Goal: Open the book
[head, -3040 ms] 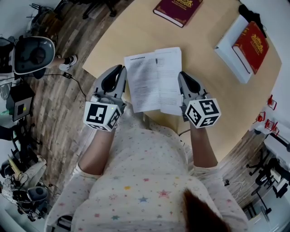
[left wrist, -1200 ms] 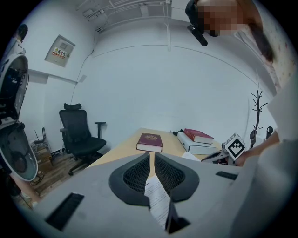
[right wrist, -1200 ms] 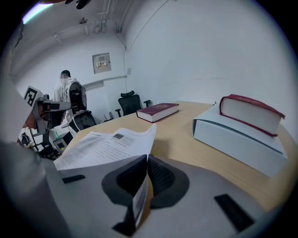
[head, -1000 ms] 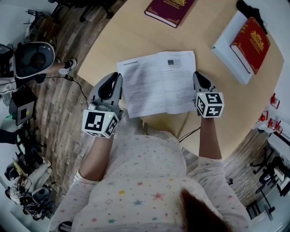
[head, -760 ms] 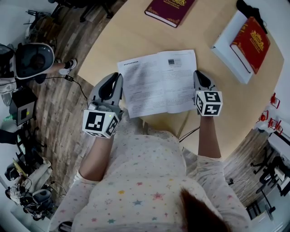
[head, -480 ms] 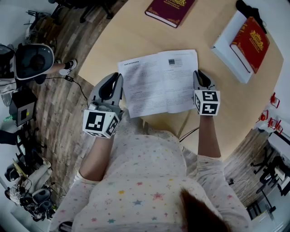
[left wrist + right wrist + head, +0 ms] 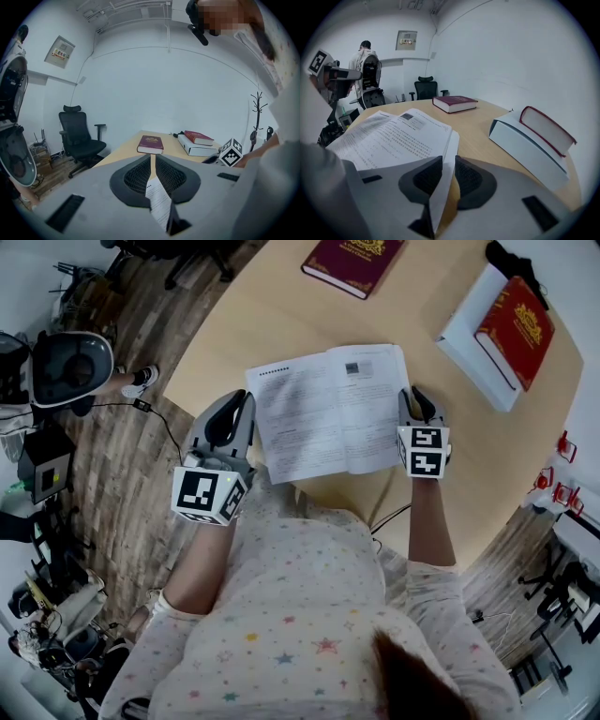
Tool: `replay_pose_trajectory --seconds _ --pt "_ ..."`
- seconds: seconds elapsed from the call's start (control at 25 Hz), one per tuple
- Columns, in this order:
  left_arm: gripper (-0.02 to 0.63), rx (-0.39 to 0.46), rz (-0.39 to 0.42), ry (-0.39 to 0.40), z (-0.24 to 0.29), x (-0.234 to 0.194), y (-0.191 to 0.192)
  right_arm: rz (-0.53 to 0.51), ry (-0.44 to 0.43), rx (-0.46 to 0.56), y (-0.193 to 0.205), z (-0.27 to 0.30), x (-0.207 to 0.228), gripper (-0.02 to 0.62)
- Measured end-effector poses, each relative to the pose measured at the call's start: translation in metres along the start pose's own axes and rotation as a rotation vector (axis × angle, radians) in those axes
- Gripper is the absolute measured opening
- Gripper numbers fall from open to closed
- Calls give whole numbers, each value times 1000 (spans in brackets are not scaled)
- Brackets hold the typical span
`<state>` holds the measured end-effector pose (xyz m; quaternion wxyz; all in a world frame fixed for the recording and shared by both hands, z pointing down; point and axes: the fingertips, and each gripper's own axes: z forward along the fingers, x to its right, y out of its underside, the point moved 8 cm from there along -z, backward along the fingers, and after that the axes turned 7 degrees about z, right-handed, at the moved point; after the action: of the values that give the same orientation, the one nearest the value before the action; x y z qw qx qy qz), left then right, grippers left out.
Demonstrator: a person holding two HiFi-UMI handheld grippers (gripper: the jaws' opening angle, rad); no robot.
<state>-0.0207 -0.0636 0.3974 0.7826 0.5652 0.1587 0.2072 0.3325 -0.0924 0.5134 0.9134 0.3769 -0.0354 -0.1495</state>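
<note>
An open book (image 7: pixel 328 409) with white printed pages lies on the round wooden table (image 7: pixel 272 306) near its front edge. My left gripper (image 7: pixel 249 401) is at the book's left edge, shut on the left-hand leaf; in the left gripper view a white page (image 7: pixel 158 206) runs between the closed jaws of the left gripper (image 7: pixel 151 158). My right gripper (image 7: pixel 411 396) is at the book's right edge. In the right gripper view the right gripper (image 7: pixel 448 160) is shut on the outer edge of the right-hand pages (image 7: pixel 440 187), and the open book (image 7: pixel 393 136) spreads out to the left.
A maroon book (image 7: pixel 354 261) lies at the table's far side. A red book (image 7: pixel 514 317) rests on a white box (image 7: pixel 469 338) at the right. A black office chair (image 7: pixel 79 136) stands beyond the table's left edge. A person (image 7: pixel 363 61) stands far back.
My right gripper has drawn the right-hand pages out to the right, so the book now lies spread wide. Over the last second it has only turned slightly. The left gripper has held still.
</note>
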Motion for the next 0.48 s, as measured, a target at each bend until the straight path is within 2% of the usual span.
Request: replay_pose_trajectory --seconds 0.48 --pt "38 26 1 12 -6 -9 -4 21 76 48 -12 -17 -1 85"
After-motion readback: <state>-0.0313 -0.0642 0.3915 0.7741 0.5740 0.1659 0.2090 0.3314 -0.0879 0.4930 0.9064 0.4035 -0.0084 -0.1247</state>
